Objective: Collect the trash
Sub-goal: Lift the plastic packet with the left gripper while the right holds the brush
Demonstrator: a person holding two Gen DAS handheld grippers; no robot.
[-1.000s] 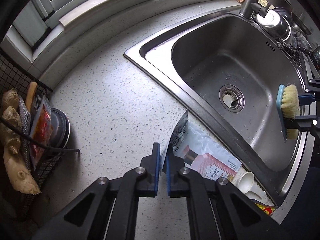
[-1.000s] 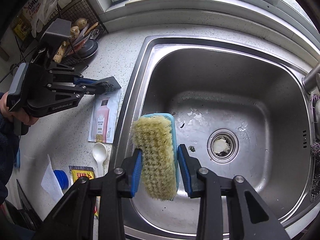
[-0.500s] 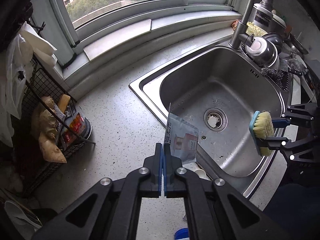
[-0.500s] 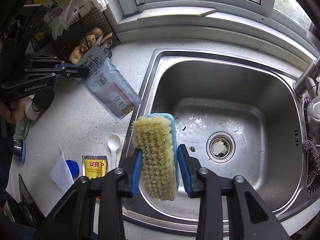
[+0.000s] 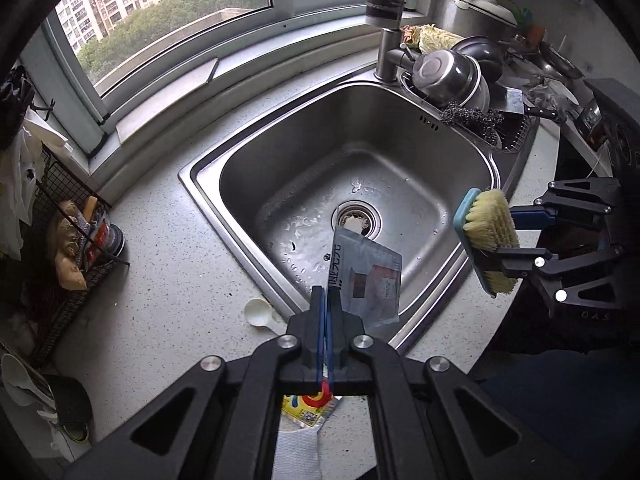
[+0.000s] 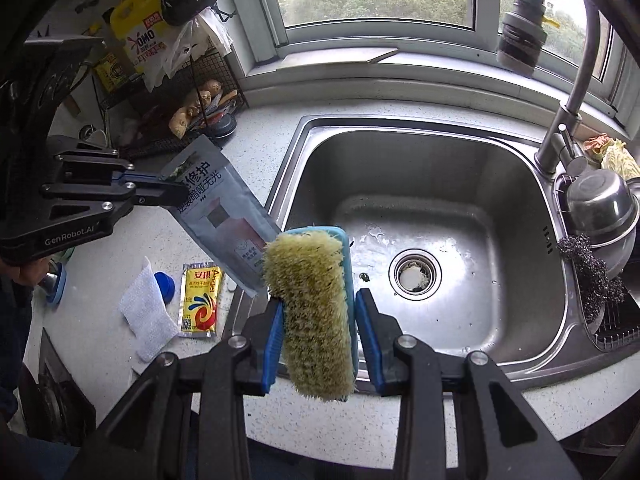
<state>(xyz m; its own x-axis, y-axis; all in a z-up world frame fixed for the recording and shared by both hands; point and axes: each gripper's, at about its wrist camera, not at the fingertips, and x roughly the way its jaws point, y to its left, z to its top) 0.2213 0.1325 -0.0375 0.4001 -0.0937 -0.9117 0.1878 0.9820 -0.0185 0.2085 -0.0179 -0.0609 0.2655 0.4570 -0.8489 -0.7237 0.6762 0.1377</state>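
My left gripper is shut on the top edge of a grey sachet and holds it in the air above the counter beside the sink; the sachet also shows in the right wrist view, hanging from the left gripper. My right gripper is shut on a scrub brush with a blue back and yellow bristles, held over the sink's front rim; the brush also shows in the left wrist view. On the counter lie a yellow packet, a white tissue, a blue cap and a white spoon.
The steel sink has a drain strainer with scraps in it. A tap rises at the back. Steel bowls and scourers sit in a rack at the right. A wire basket with ginger stands at the left.
My left gripper has lifted the grey sachet off the counter and raised it high. The right gripper with the brush has also risen and drawn back a little.
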